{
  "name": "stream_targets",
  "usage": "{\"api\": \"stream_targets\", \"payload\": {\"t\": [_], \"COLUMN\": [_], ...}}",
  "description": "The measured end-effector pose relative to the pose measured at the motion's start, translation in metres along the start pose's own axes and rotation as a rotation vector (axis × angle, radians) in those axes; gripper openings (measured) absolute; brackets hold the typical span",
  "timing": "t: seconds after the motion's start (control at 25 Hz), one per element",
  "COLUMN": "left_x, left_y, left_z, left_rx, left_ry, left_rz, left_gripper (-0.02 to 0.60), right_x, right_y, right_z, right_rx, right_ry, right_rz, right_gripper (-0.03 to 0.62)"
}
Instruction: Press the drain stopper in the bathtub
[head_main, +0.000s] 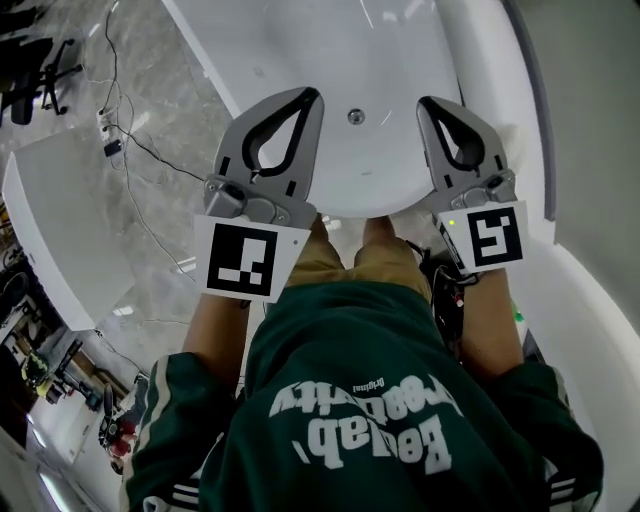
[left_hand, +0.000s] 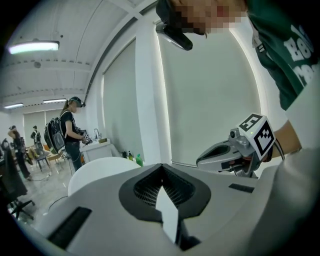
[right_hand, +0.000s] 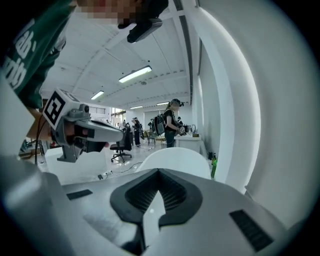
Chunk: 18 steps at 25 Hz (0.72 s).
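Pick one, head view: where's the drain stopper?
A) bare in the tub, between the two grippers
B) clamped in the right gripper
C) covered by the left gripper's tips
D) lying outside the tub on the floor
A: the drain stopper shows uncovered on the bathtub surface, clear of the left gripper and the right gripper, both shut on nothing.

White lettering crosses the chest of the green sweatshirt (head_main: 370, 420), upside down in the head view. Its small line seems to read "Original"; the two large script words are too distorted to read. A black-and-white square code marker (head_main: 245, 258) stands on the left gripper (head_main: 308, 97), another (head_main: 492, 236) on the right gripper (head_main: 430, 104).
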<state>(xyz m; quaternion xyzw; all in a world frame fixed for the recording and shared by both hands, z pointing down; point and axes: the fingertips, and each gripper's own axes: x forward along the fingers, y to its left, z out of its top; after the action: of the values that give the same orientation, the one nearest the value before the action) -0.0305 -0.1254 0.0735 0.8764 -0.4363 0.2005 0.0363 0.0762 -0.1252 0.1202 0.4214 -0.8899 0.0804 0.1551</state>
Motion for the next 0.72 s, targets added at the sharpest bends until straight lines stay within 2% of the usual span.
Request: {"api": "stream_targets", "payload": {"t": [0.28, 0.56, 0.72], "left_x": [0.014, 0.067, 0.09], "left_y": [0.0, -0.005, -0.01], "left_z": [-0.028, -0.104, -0.136], "left_rx": [-0.061, -0.121, -0.153], "left_ry": [0.013, -0.03, -0.03], "left_rz": [-0.01, -0.053, -0.047], "left_gripper": [0.009, 0.009, 0.009], "right_x": [0.038, 0.077, 0.09], "right_y": [0.019, 0.029, 0.032], "right_z": [-0.049, -0.124, -0.156], "right_rx": [-0.04, 0.034, 0.016], "right_ry": [0.094, 0.14, 0.197], "right_rz": [0.072, 0.094, 0.123], "right_gripper": [0.014, 0.014, 0.014]}}
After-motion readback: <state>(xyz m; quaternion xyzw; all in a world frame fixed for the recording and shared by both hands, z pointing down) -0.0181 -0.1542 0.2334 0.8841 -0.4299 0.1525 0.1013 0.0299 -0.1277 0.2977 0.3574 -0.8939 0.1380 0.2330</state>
